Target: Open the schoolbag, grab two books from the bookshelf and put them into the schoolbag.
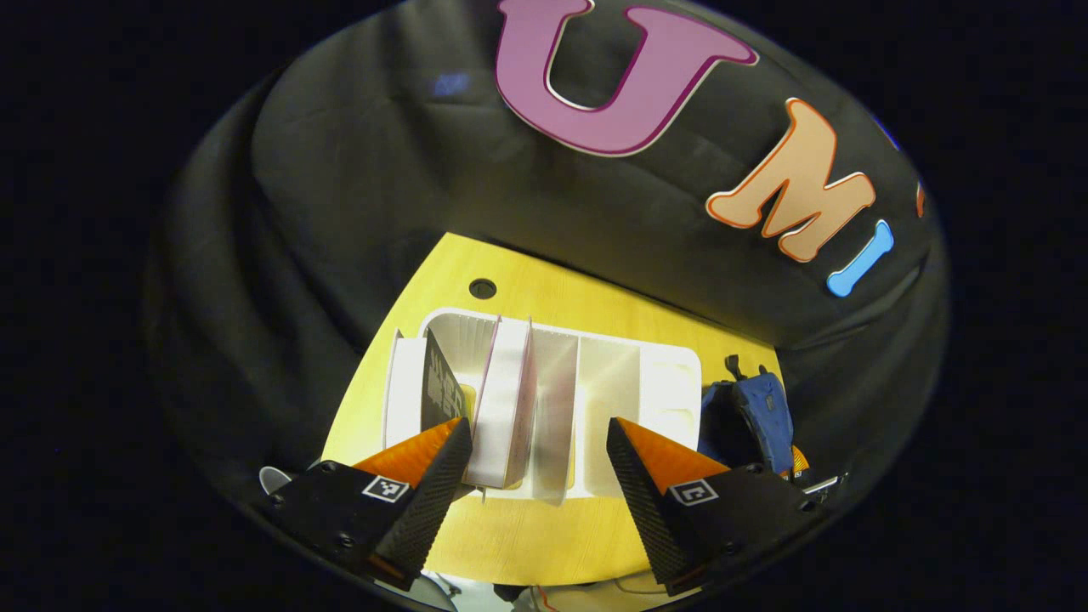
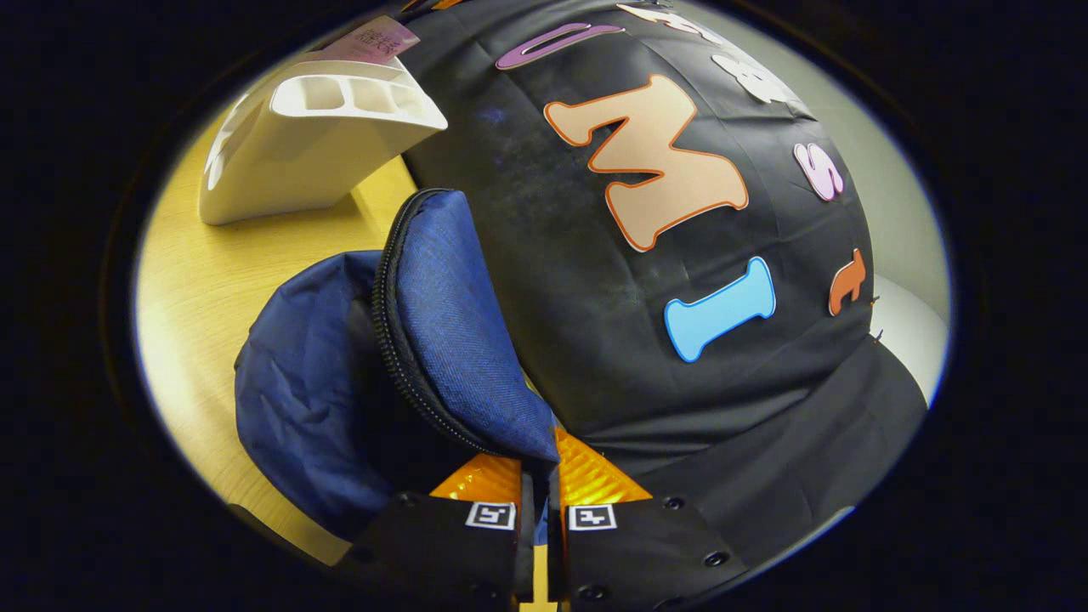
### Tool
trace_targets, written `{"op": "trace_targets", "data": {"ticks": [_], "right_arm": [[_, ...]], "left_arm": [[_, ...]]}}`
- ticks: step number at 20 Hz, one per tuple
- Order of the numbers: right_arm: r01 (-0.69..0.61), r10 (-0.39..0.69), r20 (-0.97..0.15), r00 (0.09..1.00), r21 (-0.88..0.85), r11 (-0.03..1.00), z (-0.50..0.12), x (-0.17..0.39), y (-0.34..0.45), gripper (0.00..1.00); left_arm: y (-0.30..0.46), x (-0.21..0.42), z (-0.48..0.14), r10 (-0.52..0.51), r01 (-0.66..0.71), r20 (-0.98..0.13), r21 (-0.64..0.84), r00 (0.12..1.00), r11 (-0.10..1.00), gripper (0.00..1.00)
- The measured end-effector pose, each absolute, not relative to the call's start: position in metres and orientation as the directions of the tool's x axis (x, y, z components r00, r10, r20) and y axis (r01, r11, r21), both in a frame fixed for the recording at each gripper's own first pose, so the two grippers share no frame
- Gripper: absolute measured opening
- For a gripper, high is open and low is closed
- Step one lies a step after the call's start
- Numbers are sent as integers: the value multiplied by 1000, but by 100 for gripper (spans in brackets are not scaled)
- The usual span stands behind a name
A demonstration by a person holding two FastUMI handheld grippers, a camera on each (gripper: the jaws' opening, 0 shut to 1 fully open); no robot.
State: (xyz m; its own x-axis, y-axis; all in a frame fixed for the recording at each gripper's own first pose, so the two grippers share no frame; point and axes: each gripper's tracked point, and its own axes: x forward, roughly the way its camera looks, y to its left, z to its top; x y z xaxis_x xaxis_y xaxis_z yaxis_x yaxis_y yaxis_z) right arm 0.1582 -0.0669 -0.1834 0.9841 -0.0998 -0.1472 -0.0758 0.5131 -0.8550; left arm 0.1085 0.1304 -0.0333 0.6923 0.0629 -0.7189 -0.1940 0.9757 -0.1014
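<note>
In the left gripper view a white bookshelf (image 1: pixel 646 374) stands on the yellow table. A dark-covered book (image 1: pixel 442 387) leans in its left slot and a white book with a pink edge (image 1: pixel 508 399) stands upright beside it. My left gripper (image 1: pixel 538 427) is open just in front of the shelf, the white book standing close to its left finger. The blue schoolbag (image 1: pixel 761 416) lies right of the shelf. In the right gripper view my right gripper (image 2: pixel 540 466) is shut on the schoolbag's zippered flap (image 2: pixel 459 331), holding it raised over the bag's dark opening.
The yellow table (image 2: pixel 204 272) runs left of the bag, with the white bookshelf (image 2: pixel 314 127) at its far end and a pink book (image 2: pixel 378 38) sticking out on top. A round cable hole (image 1: pixel 482 288) sits behind the shelf. Black booth cloth hangs close behind.
</note>
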Motion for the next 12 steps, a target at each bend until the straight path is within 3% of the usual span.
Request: {"op": "trace_targets", "data": {"ticks": [4, 11, 12], "right_arm": [[-69, -103, -146, 984, -843, 533, -178, 157, -71, 7], [-62, -112, -146, 983, -837, 544, -171, 154, -75, 8], [-62, -112, -145, 983, -837, 544, -171, 154, -75, 7]], "left_arm": [[143, 117, -54, 93, -203, -816, -30, 571, 979, 94], [149, 136, -83, 90, -206, -886, -7, 456, 978, 91], [149, 138, -87, 86, -212, -895, -10, 437, 977, 86]]}}
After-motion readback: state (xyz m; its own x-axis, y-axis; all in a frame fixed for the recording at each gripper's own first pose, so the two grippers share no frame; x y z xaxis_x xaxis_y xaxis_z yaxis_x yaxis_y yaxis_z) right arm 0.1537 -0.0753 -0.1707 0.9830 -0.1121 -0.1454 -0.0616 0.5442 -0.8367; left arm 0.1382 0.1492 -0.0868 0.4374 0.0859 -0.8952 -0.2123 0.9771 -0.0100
